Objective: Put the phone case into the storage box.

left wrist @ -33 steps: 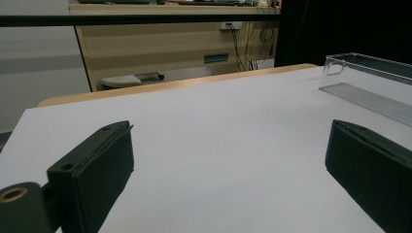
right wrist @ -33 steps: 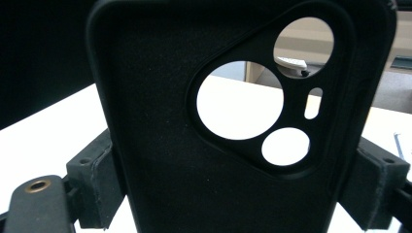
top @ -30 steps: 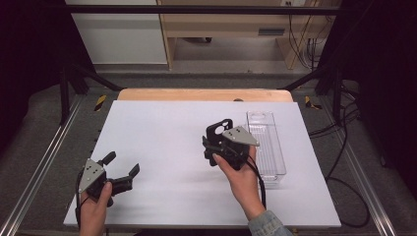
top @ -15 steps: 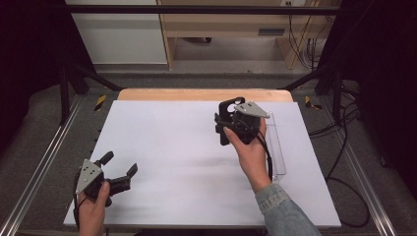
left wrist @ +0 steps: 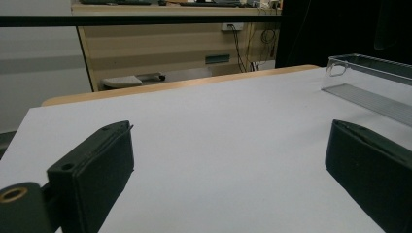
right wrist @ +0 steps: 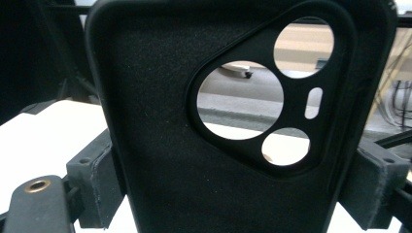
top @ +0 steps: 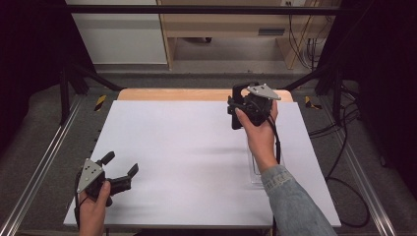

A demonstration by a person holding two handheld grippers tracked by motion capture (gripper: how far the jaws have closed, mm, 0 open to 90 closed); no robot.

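A black phone case (right wrist: 155, 121) with camera cut-outs stands upright between the jaws of my right gripper (right wrist: 238, 187), whose pads (right wrist: 94, 179) press on both of its side edges. In the high view the right gripper (top: 242, 107) is raised over the far right part of the white table (top: 187, 147), with the phone case (top: 236, 115) dark at its front. My left gripper (top: 120, 169) rests near the front left corner, jaws wide apart with nothing between them. In the left gripper view the left gripper (left wrist: 228, 170) looks across the bare table top.
A clear plastic tray (top: 254, 169) lies on the right side of the table, mostly under the right forearm; the tray (left wrist: 369, 77) sits at the far right of the left gripper view. A wooden strip (top: 196, 94) runs along the table's far edge. Metal rails flank the table.
The right gripper has moved away toward the far edge and upward, carrying the phone case from beside the tray. The left gripper has stayed where it was.
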